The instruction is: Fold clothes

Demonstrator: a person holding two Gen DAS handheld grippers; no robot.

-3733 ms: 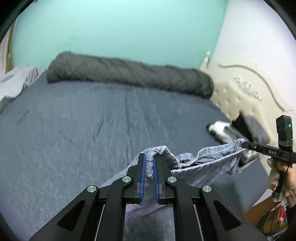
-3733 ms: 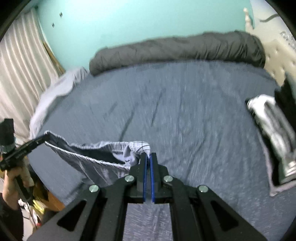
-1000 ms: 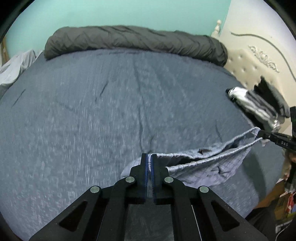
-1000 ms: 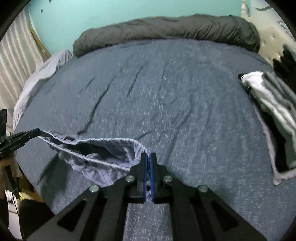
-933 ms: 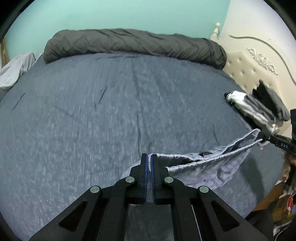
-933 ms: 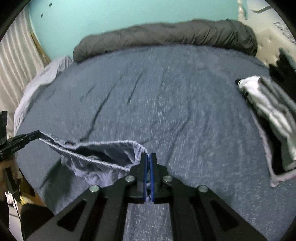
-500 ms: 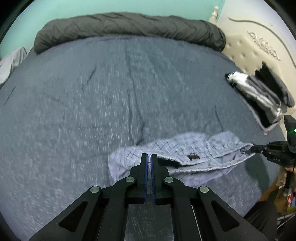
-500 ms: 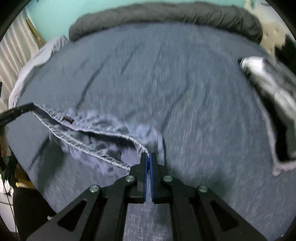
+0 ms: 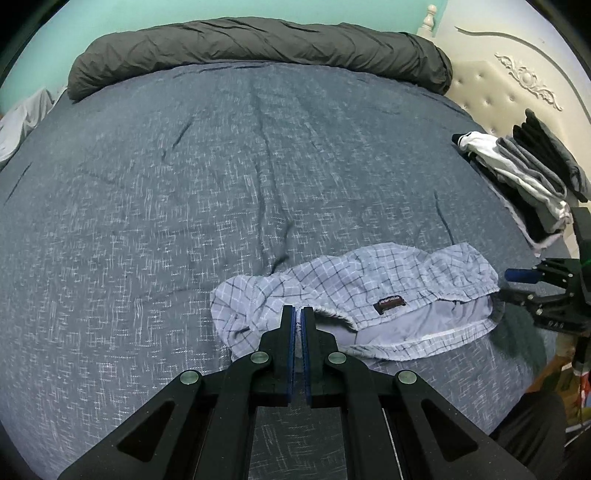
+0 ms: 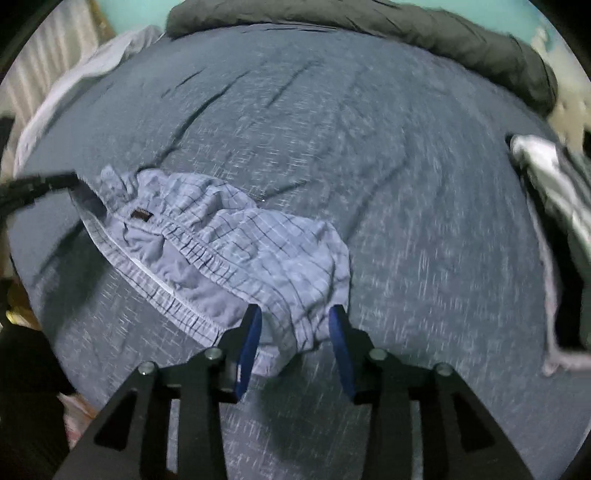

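From my left wrist, my left gripper [image 9: 298, 314] has its fingers clamped on the waistband of the checked shorts [image 9: 369, 291], which lie on the bed [image 9: 184, 203] toward 3 o'clock, my right gripper [image 9: 517, 286] at their far end.

From my right wrist, its fingers are spreading apart, the shorts' corner lying loose between them, cloth stretching toward 10 o'clock.

Teal wall [image 9: 258, 11], cream tufted headboard [image 9: 491, 85], blue-grey bed [image 9: 184, 184].
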